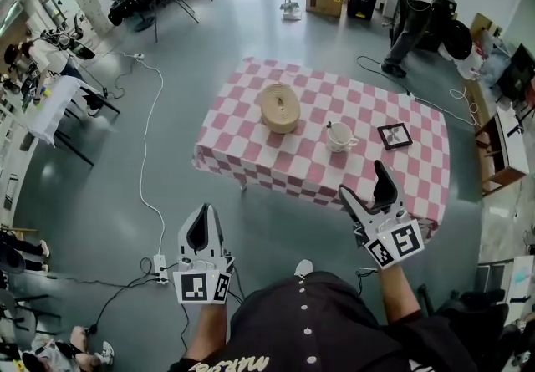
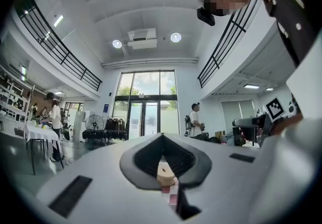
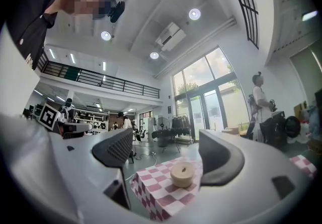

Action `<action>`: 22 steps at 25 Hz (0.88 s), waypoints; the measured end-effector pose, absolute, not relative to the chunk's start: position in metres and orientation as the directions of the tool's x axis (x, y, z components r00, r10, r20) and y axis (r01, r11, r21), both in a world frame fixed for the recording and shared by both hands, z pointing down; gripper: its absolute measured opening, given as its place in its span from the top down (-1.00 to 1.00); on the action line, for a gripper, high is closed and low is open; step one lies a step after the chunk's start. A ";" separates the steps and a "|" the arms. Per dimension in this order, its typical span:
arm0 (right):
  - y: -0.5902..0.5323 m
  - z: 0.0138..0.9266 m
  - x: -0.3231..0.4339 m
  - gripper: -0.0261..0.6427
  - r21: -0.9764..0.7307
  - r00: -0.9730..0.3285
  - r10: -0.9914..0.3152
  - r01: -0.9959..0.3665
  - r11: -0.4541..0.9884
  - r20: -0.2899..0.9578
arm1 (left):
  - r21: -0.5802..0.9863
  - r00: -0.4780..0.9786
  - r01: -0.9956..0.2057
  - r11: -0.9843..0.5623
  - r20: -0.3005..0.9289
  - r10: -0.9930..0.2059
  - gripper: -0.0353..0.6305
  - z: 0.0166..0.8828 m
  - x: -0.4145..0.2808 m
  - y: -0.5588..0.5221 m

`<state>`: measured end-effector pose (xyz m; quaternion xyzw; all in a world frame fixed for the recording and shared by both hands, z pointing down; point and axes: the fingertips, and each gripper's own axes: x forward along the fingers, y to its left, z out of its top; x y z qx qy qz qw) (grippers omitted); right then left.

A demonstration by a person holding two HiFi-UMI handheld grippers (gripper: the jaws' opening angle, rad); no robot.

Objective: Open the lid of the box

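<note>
Left gripper [image 1: 204,216]: its jaws are pressing together and pinching nothing. It is hovering over the floor [image 1: 276,232], short of the table's near edge.
Right gripper [image 1: 362,180]: its jaws are standing spread with nothing between them. It is hovering by the table's near edge, toward the right corner, and in its own view the box is showing far off between the pads.
Box [image 1: 279,111]: round and tan, it is sitting upright in the left half of the table, about midway between the near and far edges and well apart from both grippers.
Lid [image 1: 278,97]: it is lying flat on top of the box, closing it.
Mug [image 1: 339,137]: white, it is standing near the table's middle, right of the box and apart from it.
Picture frame [image 1: 394,135]: black, it is lying flat in the right half, beyond the mug.
Table [image 1: 251,157]: it is carrying a pink-and-white checked cloth.
Progress: nothing is looking done yet, since the lid is on and neither gripper is touching it. The reach, the grip on the lid and the lift are all remaining.
Count: two grippers, one box, one lid, one mug, one picture frame, one table.
</note>
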<state>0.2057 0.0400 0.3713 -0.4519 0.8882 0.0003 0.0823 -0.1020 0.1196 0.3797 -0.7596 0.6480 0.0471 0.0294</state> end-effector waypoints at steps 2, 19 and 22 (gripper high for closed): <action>0.027 0.373 0.208 -0.26 -0.073 -0.587 -0.797 -0.797 0.600 -0.142 | 0.017 0.144 -0.989 -0.147 -0.111 -0.983 0.87 0.380 -0.099 0.110; -0.025 0.385 0.209 -0.26 -0.080 -0.637 -0.764 -0.760 0.645 -0.104 | 0.154 0.164 -0.973 -0.173 -0.071 -0.984 0.87 0.406 -0.062 0.065; -0.034 0.388 0.210 -0.26 -0.076 -0.625 -0.774 -0.771 0.632 -0.101 | 0.149 0.149 -0.976 -0.156 -0.058 -0.987 0.87 0.415 -0.068 0.055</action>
